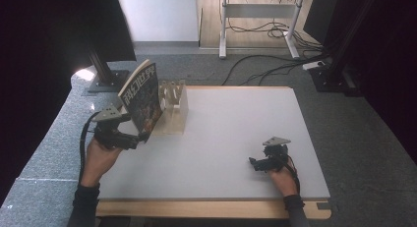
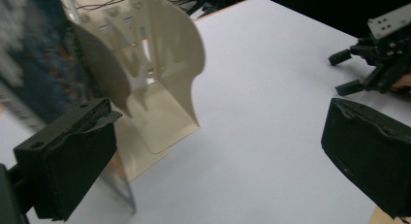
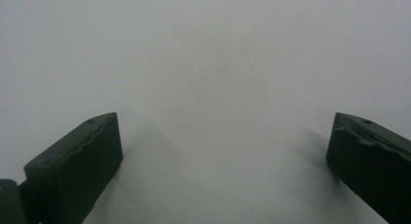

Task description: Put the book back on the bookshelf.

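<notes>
A white-topped desk (image 1: 236,138) with a pale wooden edge is seen on a grey speckled floor (image 1: 354,138). Beyond it, at 12 o'clock, black cables (image 1: 265,65) are spread across the floor around the white legs of another frame (image 1: 223,25), and dark stands are placed at 10 and 2 o'clock.

A cream metal bookend (image 1: 174,106) is set upright near the desk's 10 o'clock corner. A book (image 1: 141,97) with a dark illustrated cover is held tilted just at the bookend's 9 o'clock side, its lower corner lying at the left gripper (image 1: 132,137). In the left gripper view the jaws are seen spread wide, with the book (image 2: 29,64) blurred beyond the left-hand jaw and the bookend (image 2: 155,73) ahead; whether the book is actually pinched cannot be told.

The right gripper (image 1: 256,163) is rested on the desk at 5 o'clock, well apart from the book. Its jaws are seen wide apart over bare white surface (image 3: 203,64), with nothing between them.
</notes>
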